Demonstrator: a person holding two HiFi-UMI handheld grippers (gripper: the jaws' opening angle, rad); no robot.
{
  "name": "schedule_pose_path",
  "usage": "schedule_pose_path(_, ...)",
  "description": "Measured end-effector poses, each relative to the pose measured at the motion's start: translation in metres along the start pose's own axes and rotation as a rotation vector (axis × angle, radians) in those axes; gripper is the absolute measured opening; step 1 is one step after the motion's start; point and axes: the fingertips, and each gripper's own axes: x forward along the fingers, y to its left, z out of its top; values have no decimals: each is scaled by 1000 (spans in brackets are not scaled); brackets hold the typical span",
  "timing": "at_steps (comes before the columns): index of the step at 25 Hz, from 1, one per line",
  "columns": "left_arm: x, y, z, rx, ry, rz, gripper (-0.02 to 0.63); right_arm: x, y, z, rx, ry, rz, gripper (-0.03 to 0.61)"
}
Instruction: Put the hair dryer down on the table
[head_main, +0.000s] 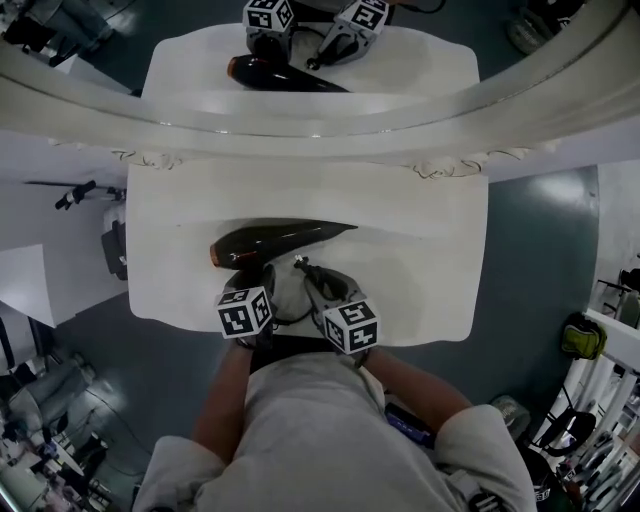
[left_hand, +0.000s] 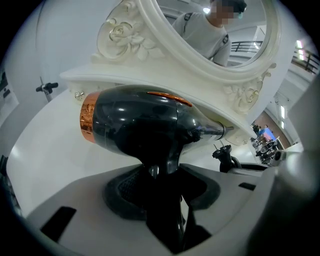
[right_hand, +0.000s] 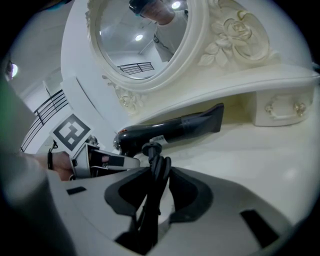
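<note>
Now glossy black hair dryer (head_main: 275, 240) with copper rear ring, at front edge of white dressing table (head_main: 420, 290), handle clamped in left gripper (left_hand: 162, 187); right gripper (right_hand: 152, 192) pinches bundled black cord (right_hand: 156, 172); table contact unclear

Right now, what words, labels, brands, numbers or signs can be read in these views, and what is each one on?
No text is readable in any view.
White label on the dryer: too small to read.
Two marker cubes: square patterns only, no letters or numbers.
</note>
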Motion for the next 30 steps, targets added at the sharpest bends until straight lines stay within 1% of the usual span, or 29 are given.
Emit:
schedule_pose_path(10,2,1,4,29,12,-11,175,2,1,2,13,-25,-2,126)
schedule_pose_path(19,4,1,2,27,13,-19,176,1,0,2,23,-38,-26,126)
schedule_pose_path(30,6,2,0,48,30,-18,183,0,-1,2,35,-39,-59,124)
